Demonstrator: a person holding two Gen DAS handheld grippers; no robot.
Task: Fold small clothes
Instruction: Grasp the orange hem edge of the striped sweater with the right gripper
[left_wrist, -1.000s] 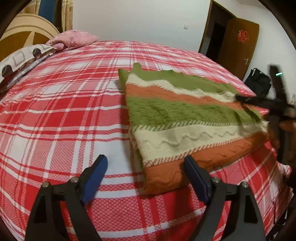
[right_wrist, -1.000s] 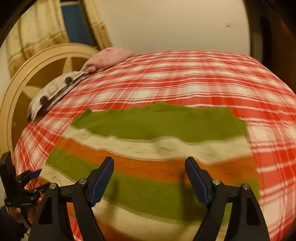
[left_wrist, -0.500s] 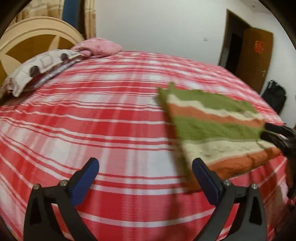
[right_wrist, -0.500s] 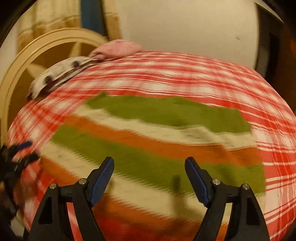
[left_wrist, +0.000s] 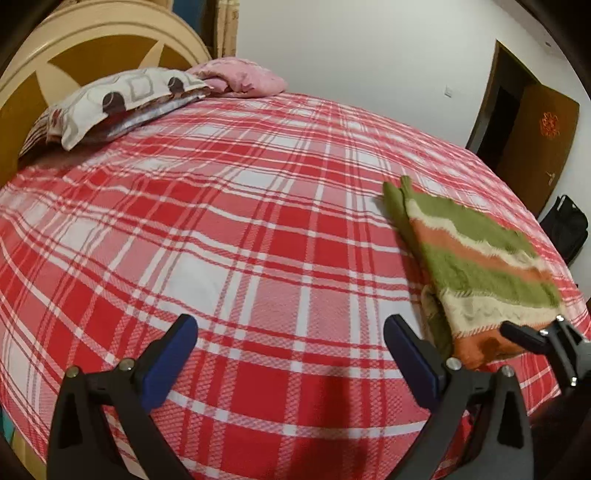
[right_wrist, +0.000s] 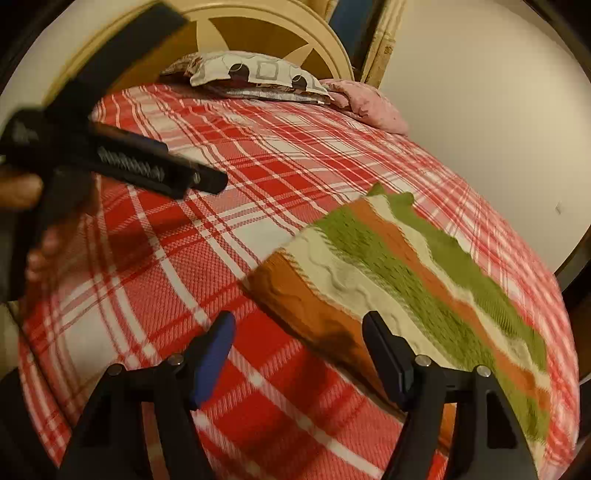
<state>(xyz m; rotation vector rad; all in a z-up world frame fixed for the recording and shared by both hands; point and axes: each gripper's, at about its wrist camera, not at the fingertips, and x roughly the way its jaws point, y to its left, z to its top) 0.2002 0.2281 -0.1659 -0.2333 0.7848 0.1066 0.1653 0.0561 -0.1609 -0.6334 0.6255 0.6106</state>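
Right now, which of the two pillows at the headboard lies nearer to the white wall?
The pink pillow. It is plain pink and sits at the wall side, while the patterned pillow, white with brown circles and grey squares, lies right against the headboard.

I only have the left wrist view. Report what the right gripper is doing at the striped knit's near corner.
Observer: The right gripper is open, though its jaws have just been closing. The orange hem of the folded green, cream and orange striped knit garment lies between them, not pinched.
Operator: Give me the finger placement.
Observer: One blue-padded finger is over the bare red plaid bed sheet. The other overlaps the garment's orange and cream edge.
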